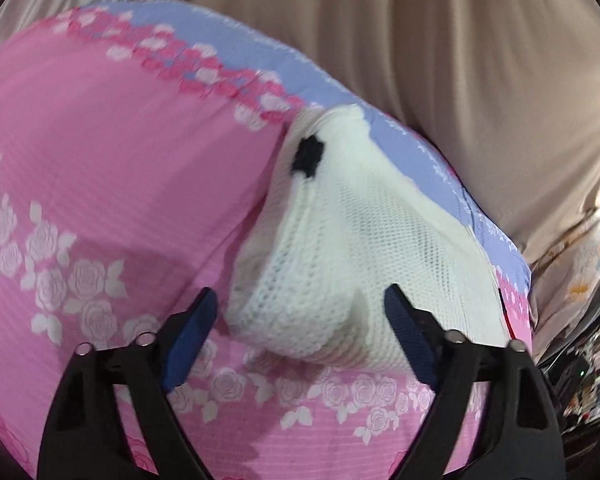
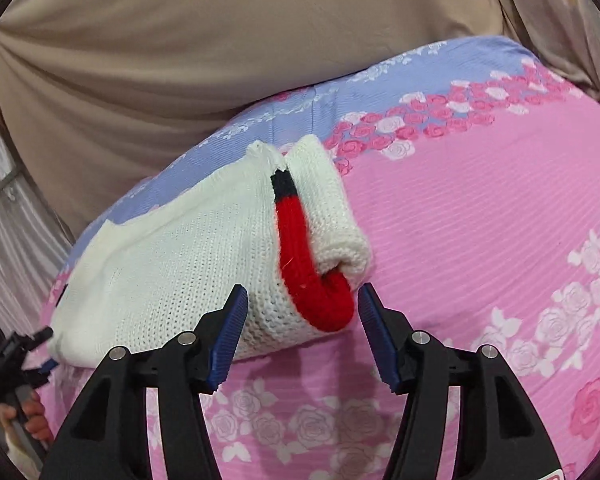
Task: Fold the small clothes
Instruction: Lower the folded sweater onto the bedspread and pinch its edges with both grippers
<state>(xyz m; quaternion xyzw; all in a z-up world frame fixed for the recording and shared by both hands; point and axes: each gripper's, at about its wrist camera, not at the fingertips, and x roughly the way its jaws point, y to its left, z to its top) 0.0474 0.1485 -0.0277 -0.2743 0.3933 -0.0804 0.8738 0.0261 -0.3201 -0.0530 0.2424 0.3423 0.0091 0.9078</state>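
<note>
A white knit garment [image 1: 340, 248] lies folded on a pink rose-print bedspread [image 1: 100, 160], near its blue edge. The left hand-held gripper [image 1: 300, 320] stands spread around the garment's near end, pads clear. The right hand-held gripper [image 2: 300, 316] likewise gapes at the garment's red cuff [image 2: 312, 276], not clamping it.

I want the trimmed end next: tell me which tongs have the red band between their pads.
The right tongs: the white knit garment's red band curls between them. The left tongs frame only plain white knit.
</note>
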